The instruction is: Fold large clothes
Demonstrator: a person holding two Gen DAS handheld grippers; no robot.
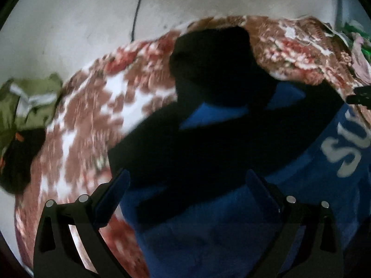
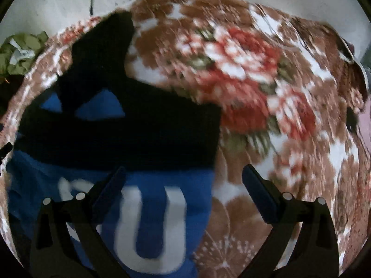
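Observation:
A blue and black hooded top with white letters (image 1: 231, 220) lies on a floral blanket (image 1: 92, 120). Its black sleeves are folded across the chest and the black hood (image 1: 211, 58) points to the far side. My left gripper (image 1: 187, 185) is open and empty, above the top's left side. In the right wrist view the same top (image 2: 153, 220) lies at the left, sleeve band (image 2: 129, 143) across it. My right gripper (image 2: 185, 180) is open and empty, above the top's right edge and the blanket (image 2: 266, 81).
A pile of green and black clothes (image 1: 25, 115) lies at the blanket's left edge; it also shows in the right wrist view (image 2: 18, 53). More clothes (image 1: 357, 53) lie at the far right. A white wall with a dark cable (image 1: 136, 7) stands behind.

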